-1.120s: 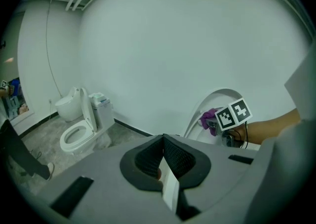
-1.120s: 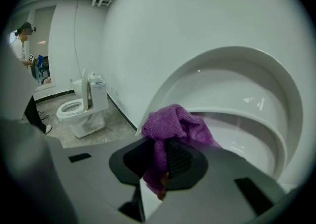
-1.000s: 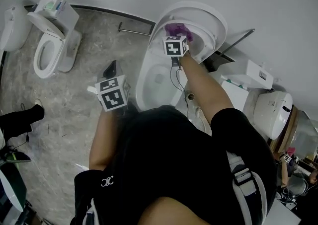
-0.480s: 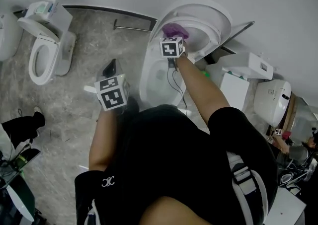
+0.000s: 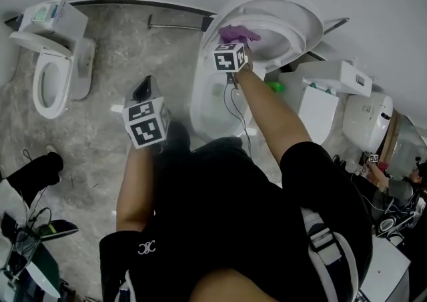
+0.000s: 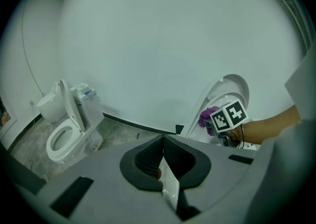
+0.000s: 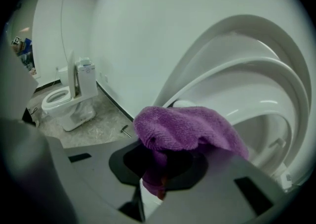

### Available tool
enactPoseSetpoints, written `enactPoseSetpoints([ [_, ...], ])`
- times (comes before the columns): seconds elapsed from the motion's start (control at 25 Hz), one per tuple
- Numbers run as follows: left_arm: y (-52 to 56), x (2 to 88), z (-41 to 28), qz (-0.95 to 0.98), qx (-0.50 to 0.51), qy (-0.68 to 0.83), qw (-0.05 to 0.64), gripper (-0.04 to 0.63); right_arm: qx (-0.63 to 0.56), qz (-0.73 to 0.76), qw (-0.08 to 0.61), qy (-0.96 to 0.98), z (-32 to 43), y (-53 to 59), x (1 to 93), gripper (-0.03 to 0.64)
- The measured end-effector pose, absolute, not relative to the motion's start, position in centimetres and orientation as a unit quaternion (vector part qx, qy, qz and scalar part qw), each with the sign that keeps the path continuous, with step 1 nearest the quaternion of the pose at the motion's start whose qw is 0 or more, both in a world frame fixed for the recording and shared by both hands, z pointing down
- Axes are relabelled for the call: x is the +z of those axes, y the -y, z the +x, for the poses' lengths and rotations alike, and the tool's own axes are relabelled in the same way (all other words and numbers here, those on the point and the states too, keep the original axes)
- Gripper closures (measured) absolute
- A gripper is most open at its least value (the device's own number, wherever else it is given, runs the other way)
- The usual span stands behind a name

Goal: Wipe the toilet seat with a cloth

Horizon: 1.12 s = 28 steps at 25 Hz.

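Right gripper (image 5: 230, 42): jaws clamped on a purple terry cloth (image 5: 237, 33). The right gripper view confirms this; the cloth (image 7: 190, 128) is pinched between the jaws and bunches over them, covering the fingertips. In the head view the cloth sits at the upper left edge of the raised white toilet seat (image 5: 297, 27), but the gripper's marker cube blocks the grip itself.

The right gripper view shows the seat ring (image 7: 279, 77) standing upright with the white lid (image 7: 232, 30) behind it, just beyond the cloth. Contact between cloth and seat cannot be confirmed from either view.

Left gripper (image 5: 145, 87): jaws together, nothing between them, as the left gripper view (image 6: 163, 161) shows. The head view places it over the grey marbled floor (image 5: 120, 54), left of the white toilet bowl (image 5: 203, 104) and apart from it.

The left gripper view alone gives a side look at the cloth (image 6: 206, 118) held up at the raised seat.

A second white toilet (image 5: 50, 71), seat down, stands well apart at left, against the wall.
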<state>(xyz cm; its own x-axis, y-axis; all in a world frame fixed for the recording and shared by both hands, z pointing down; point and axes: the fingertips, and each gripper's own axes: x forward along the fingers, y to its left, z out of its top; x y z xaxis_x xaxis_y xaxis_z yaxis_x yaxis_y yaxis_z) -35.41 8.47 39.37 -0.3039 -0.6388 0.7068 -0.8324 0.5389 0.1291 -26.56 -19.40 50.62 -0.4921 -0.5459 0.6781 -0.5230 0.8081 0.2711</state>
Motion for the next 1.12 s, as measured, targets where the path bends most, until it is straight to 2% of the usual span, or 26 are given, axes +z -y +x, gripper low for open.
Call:
enactPoseSetpoints([
  [0.28,-7.6,42.4,-35.1,0.463,0.136,0.785,0.389,0.588,-0.051,0.264,0.441,0.856,-27.1,18.7,54.9,0.558],
  [0.48,-8.1,44.7,-35.5,0.461,0.158,0.777,0.399,0.588,-0.017,0.258,0.482,0.837,-27.3,17.9,60.0,0.558],
  [0.96,-8.7,46.9,-34.5,0.469,0.185,0.762,0.406,0.588,-0.004,0.252,0.472,0.845,-26.4,16.1,61.4,0.558],
  [1.12,-8.3,47.3,-33.4,0.476,0.187,0.754,0.411,0.588,0.006,0.228,0.492,0.84,-25.7,14.3,63.2,0.558],
])
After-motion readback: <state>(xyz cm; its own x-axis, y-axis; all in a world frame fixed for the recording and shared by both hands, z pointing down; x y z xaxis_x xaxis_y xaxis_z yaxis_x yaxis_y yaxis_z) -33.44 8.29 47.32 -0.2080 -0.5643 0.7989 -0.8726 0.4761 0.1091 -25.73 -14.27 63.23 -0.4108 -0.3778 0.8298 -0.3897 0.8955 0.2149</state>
